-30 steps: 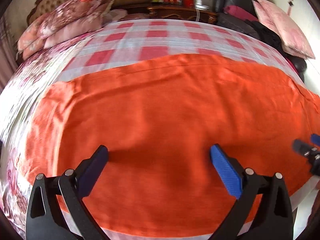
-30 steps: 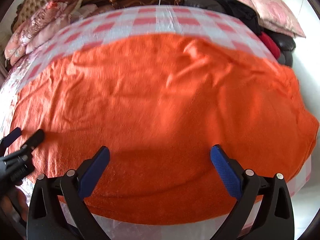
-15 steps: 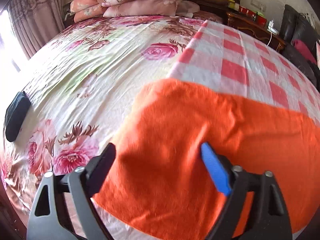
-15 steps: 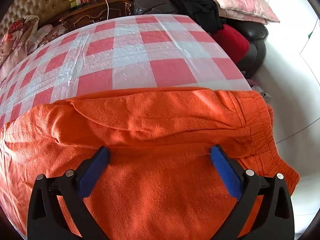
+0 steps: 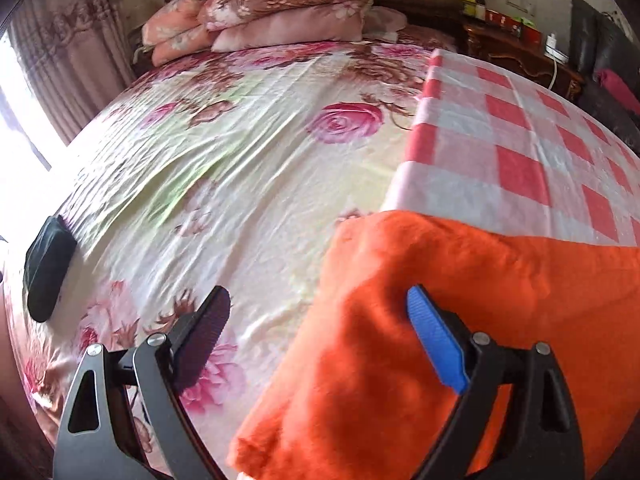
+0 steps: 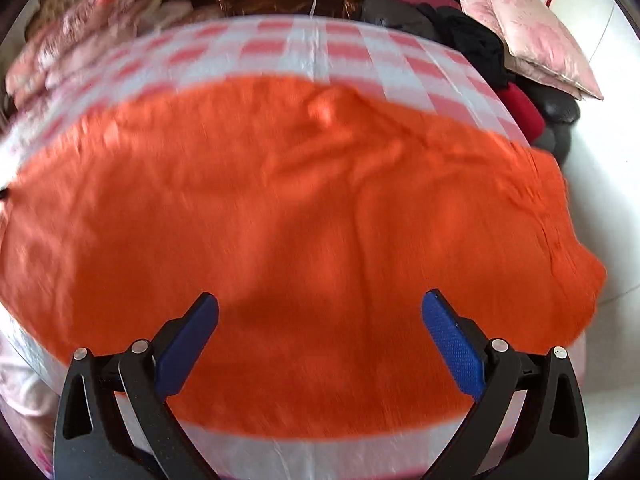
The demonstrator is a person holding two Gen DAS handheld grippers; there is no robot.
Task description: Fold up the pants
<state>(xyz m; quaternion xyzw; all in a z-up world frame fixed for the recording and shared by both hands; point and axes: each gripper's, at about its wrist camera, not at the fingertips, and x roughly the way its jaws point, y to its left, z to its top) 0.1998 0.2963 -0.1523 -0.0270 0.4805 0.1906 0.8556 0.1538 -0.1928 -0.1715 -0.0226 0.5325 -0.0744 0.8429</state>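
Currently on the bed: one pair of fuzzy bright-orange fleece pants, spread flat across the red-and-white checked plastic sheet that covers part of the rose-print bedspread. From my right wrist view the garment fills the frame side to side, with what looks like a gathered waistband at its right end, near the bed's edge. From my left wrist view I see the opposite end, which overlaps from the checked sheet onto the bedspread.

Left tongs: wide apart and opening a little further as I watch. One blue pad rests over the orange cloth; the dark pad sits over bare bedspread. The garment's end edge lies between them, but neither pad presses on it. Nothing gripped.

Right tongs: spread wide above the middle of the pants, empty. That view is smeared, so finer detail is lost.

Step, as I judge it: positioning for the first fold; no fold shows yet.

Next move needs: my left tongs lowered onto that end edge and closed on the full thickness of fleece, my right tongs taking a matching hold, then both lifting together so the cloth carries over evenly.

Also noted: dark oblong object at the far left edge of the bed; stacked floral quilts at the head.
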